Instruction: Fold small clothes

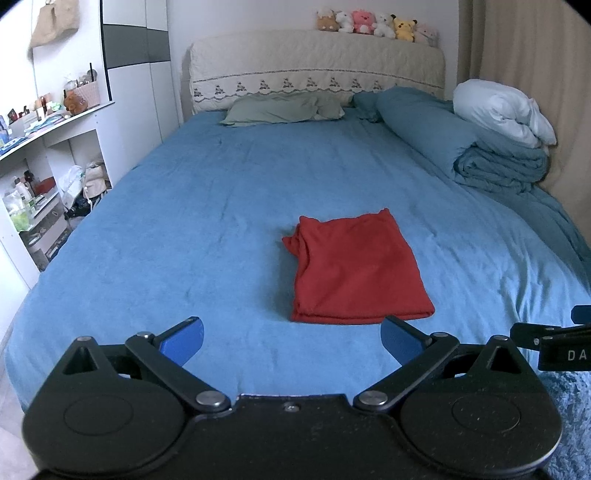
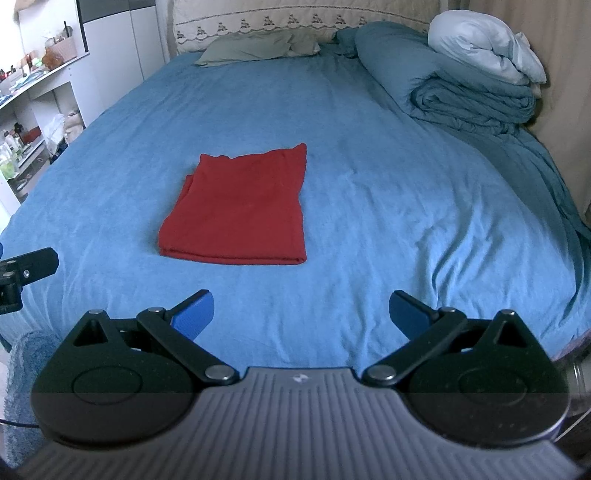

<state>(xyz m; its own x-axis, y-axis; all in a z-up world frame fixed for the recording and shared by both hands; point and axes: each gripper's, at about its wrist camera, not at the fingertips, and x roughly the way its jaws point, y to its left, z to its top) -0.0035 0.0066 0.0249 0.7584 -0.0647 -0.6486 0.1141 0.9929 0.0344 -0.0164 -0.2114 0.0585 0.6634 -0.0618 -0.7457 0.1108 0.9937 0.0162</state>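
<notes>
One red garment (image 1: 354, 267) lies folded into a neat rectangle on a bed covered by a blue sheet (image 1: 203, 221), roughly at the middle of the mattress. Two grippers hover at the near edge, neither touching the cloth. The left gripper (image 1: 291, 338) has its two blue-padded fingers spread wide, holding nothing; the right gripper (image 2: 301, 314) is likewise spread wide and bare. At the head of the bed lie two green pillows (image 1: 280, 109) (possibly more behind, the view is unclear). One rolled blue duvet (image 1: 461, 147) carries one white pillow (image 1: 502, 110). Six plush toys (image 1: 373, 24) sit along the headboard (image 1: 314, 66).
</notes>
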